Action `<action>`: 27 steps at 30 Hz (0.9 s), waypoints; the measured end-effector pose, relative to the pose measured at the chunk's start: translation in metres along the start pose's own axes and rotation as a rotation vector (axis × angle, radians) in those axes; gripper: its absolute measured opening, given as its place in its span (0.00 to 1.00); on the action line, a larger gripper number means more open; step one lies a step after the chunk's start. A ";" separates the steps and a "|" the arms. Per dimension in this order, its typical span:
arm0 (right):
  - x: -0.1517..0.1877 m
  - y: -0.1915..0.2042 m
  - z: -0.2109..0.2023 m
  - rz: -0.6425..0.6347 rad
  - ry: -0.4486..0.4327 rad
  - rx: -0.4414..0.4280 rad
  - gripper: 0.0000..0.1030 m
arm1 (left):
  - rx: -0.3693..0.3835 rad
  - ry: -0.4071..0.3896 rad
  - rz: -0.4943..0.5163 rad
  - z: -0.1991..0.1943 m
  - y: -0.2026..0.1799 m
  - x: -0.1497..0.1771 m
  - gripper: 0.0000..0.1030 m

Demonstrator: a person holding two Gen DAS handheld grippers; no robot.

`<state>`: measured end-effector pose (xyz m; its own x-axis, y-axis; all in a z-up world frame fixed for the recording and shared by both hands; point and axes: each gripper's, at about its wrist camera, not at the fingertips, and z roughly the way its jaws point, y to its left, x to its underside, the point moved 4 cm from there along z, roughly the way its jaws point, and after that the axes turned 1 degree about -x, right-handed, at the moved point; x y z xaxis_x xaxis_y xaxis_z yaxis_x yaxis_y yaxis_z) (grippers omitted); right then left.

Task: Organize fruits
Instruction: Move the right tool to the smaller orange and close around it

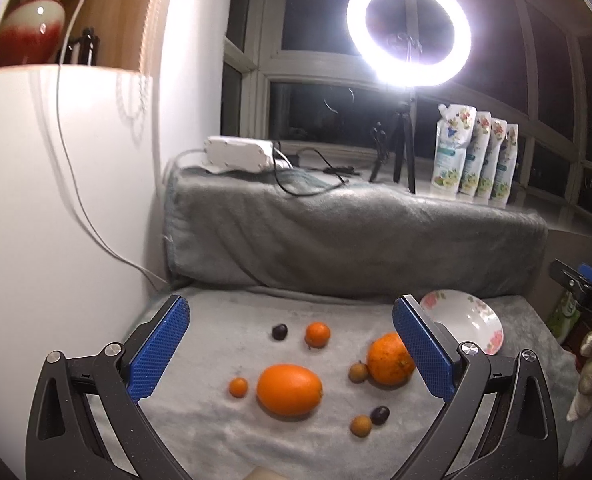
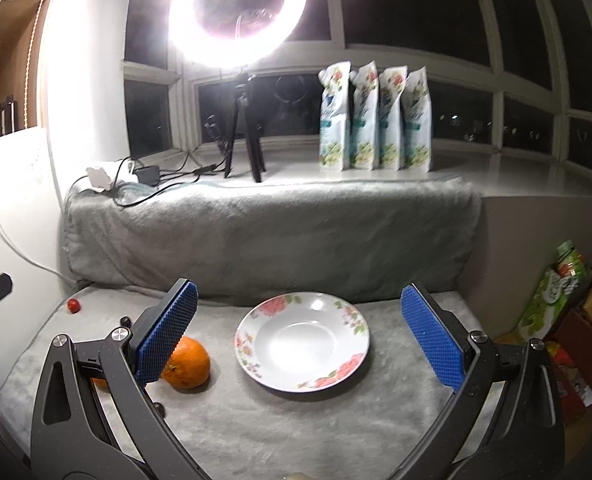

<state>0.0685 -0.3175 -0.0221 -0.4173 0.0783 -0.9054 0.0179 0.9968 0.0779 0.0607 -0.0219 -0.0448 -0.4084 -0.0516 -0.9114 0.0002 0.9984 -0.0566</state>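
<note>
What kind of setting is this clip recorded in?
Likely a home room by a bay window at night: dark window panes, refill pouches on the sill, a ring light, and a grey blanket as worktop.

Two large oranges (image 1: 289, 389) (image 1: 388, 360) lie on the grey blanket (image 1: 216, 432). Two small oranges (image 1: 317, 334) (image 1: 238, 387). Two brown longans (image 1: 359, 372) (image 1: 361, 425). Two dark grapes (image 1: 279, 331) (image 1: 379, 415). One small red fruit (image 2: 73, 305). One floral plate (image 2: 302, 346). Four pouches (image 2: 335, 118) (image 2: 363, 118) (image 2: 391, 120) (image 2: 417, 122) stand on the sill. One ring light (image 1: 409, 29). One red vase (image 1: 30, 20).
</note>
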 end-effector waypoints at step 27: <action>0.066 0.072 0.143 -0.034 0.475 -0.509 0.95 | 0.337 0.393 -0.076 0.082 -0.062 0.097 0.73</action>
<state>0.1726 -0.2384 -0.1361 -0.7642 -0.0841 -0.6395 -0.3821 0.8578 0.3437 0.0961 -0.0909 -0.1637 -0.7305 -0.0465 -0.6813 0.2242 0.9261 -0.3036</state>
